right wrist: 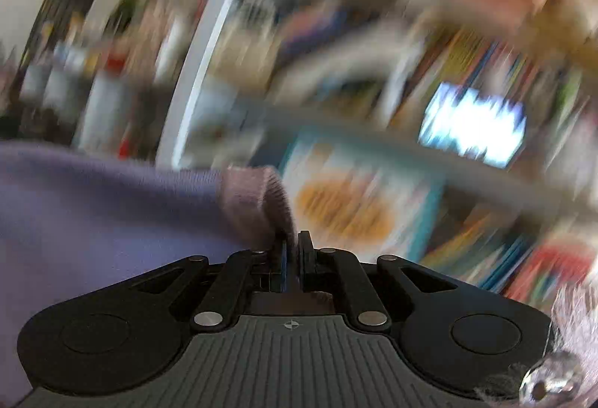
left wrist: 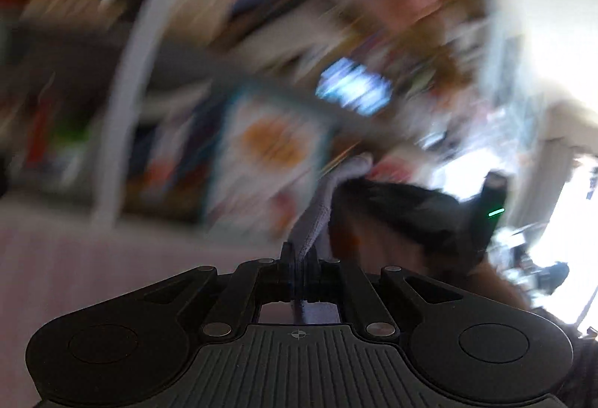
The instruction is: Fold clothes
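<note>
Left wrist view: the left hand-held gripper [left wrist: 300, 260] has its jaws drawn nearly together on a band of lavender knit garment [left wrist: 317, 206], which rises from between the fingers and runs up and to the right. Beyond the cloth, the other gripper's dark body [left wrist: 429, 217] shows a small green light. A pale pink surface [left wrist: 93, 258] fills the lower left; whether the garment touches it cannot be told.

Right wrist view: the right hand-held gripper [right wrist: 293, 251] is likewise pinched narrow on the garment's ribbed mauve edge [right wrist: 258, 206]; the main lavender panel [right wrist: 93, 213] spreads away to the left, held up in front of the background.

Both views: heavy motion blur. Shelves of coloured books [right wrist: 486, 71] stand behind, with a white curved upright [right wrist: 209, 49], a teal-framed box bearing an orange patch [right wrist: 347, 213], and a bright blue-white panel [right wrist: 474, 123]. No writing, brand or label can be read.
</note>
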Demonstrator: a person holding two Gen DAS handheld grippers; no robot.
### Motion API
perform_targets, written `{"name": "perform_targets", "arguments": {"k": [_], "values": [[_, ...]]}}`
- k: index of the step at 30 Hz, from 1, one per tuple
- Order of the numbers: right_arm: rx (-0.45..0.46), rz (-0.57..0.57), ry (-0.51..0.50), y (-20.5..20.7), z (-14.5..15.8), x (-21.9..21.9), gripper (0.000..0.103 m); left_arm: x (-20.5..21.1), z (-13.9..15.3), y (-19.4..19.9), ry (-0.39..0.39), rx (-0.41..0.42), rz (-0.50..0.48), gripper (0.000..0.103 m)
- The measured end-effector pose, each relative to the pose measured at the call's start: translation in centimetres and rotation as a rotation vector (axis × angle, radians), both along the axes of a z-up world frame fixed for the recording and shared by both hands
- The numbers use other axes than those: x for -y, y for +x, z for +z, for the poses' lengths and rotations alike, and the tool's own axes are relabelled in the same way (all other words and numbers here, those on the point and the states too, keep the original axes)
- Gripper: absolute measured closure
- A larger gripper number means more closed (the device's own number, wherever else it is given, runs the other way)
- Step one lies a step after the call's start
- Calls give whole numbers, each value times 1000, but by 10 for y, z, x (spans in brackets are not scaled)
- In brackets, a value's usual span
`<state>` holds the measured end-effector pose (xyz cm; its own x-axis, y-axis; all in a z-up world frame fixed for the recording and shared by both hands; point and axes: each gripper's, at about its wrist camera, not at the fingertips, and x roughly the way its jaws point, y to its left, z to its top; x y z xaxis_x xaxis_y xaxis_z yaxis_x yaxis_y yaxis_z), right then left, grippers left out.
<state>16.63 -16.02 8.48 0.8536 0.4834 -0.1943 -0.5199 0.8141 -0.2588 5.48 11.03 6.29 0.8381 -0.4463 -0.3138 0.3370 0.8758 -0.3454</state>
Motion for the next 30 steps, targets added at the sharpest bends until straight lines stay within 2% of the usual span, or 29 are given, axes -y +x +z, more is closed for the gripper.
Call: {"name": "perform_targets", "arguments": {"k": [3,7,10,13,15,16,18,20,24,30], "values": [[-104,24,-48,18,-34,-18,97,-20,-24,18,-6,-67,77,98],[-162,19,-40,38,-38,-27,92,-37,-38,41,-75,-109,92,98],[-184,5,-55,53,-42,-34,86,-42,-50,55,-64,-135,107,98],[-208,-14,-89,70,-55,-40,74,-41,-54,69,-34,-153,114,98],[-229,-18,-113,79,-59,-45,65,-48,-60,79,-46,-188,113,98],[-237,-13,-121,80,-60,-46,63,-52,-63,84,-54,-206,113,98],[-244,23,-131,71,-55,-41,59,-61,-70,94,-71,-244,112,98],[-239,77,-139,52,-46,-30,48,-69,-77,103,-87,-282,110,98],[-251,152,-179,6,-30,0,45,-81,-76,112,-60,-300,144,98],[-394,136,-276,-44,-35,52,45,-88,-54,126,89,-262,199,98]]}}
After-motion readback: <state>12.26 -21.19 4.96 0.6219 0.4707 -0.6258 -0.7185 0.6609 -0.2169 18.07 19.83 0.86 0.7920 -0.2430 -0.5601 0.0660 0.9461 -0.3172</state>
